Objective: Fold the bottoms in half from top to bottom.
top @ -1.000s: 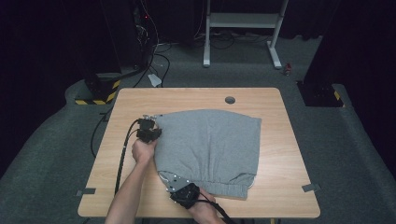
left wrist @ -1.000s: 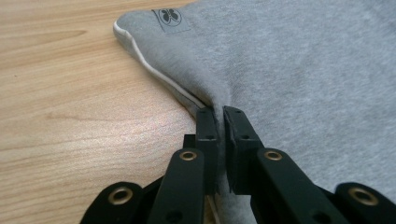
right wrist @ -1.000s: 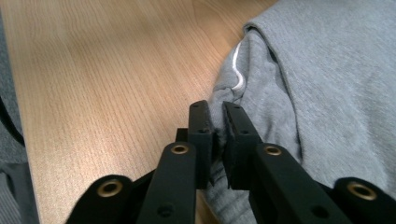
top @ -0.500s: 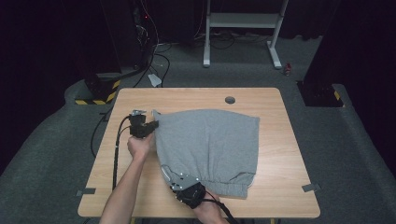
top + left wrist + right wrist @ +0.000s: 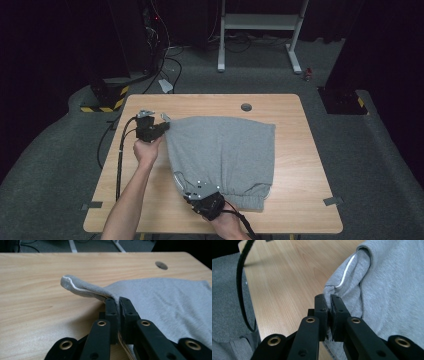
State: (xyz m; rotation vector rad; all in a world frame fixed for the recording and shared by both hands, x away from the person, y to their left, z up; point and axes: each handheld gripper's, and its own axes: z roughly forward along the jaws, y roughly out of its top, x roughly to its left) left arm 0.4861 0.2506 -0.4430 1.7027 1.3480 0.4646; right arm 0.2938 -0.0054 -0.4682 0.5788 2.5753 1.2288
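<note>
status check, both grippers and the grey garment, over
Left gripper shut on grey garment corner. Right gripper shut on its near edge. Garment mostly flat on table. Nothing in the way.

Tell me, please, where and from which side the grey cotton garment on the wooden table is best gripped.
Grip the grey cotton garment at the two corners of its left edge, coming from the left: there the fabric is thin and free. The left gripper and right gripper are shut on these corners.

Wooden table (image 5: 300, 165); white frame (image 5: 260, 22) behind; grey carpet (image 5: 380, 165).
</note>
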